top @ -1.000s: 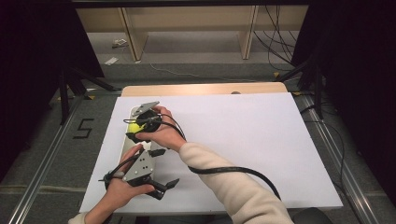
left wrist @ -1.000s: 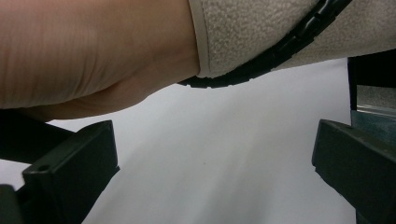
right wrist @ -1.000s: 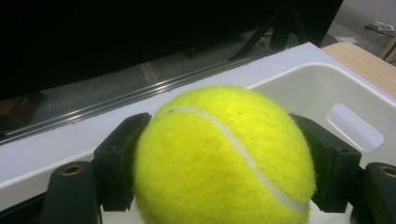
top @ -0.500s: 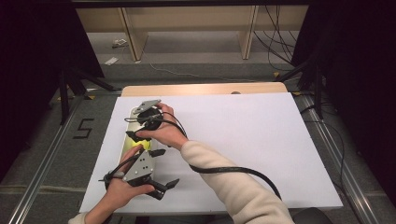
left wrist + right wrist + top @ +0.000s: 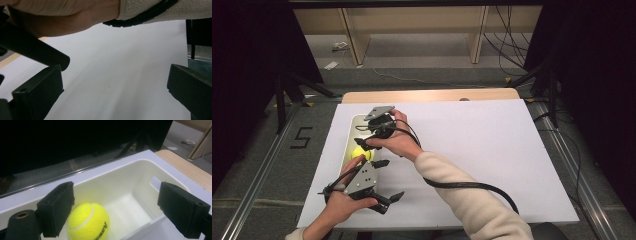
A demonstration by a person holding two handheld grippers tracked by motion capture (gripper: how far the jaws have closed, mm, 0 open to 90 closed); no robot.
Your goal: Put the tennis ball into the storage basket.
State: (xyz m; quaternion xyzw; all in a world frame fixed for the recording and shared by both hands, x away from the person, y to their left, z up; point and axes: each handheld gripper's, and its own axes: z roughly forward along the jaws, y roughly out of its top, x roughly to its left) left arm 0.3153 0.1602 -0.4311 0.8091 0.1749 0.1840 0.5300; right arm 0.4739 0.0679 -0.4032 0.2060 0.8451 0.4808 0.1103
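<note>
High view, nearest the camera: the left hand (image 5: 343,202) holds the left gripper (image 5: 387,181) low over the white sheet (image 5: 492,150) at the near left of the table, pointing rightward. Left gripper view has its two black jaws standing wide apart with nothing between them, just bare white sheet, while the other arm's cream sleeve (image 5: 150,8) and black cable (image 5: 140,20) cross above.

Farther up the sheet, the right hand (image 5: 399,142) reaches across from the right and holds the right gripper (image 5: 364,143) over the cream tub (image 5: 353,122), a long shallow bin lying on the left part of the sheet. A yellow tennis ball (image 5: 360,152) lies in the near end of that tub. Right gripper view looks down along the jaws at the ball (image 5: 88,221) resting on the tub's floor against its wall (image 5: 117,180); the jaws have just been opening and now stand well apart, the ball just beside the left one in that view and not pressed by either pad. A slot handle (image 5: 155,182) is cut in the tub's end wall.

Beyond the sheet's far edge a strip of wooden tabletop (image 5: 432,95) shows, then grey floor and the legs of a pale wooden frame (image 5: 357,42).
</note>
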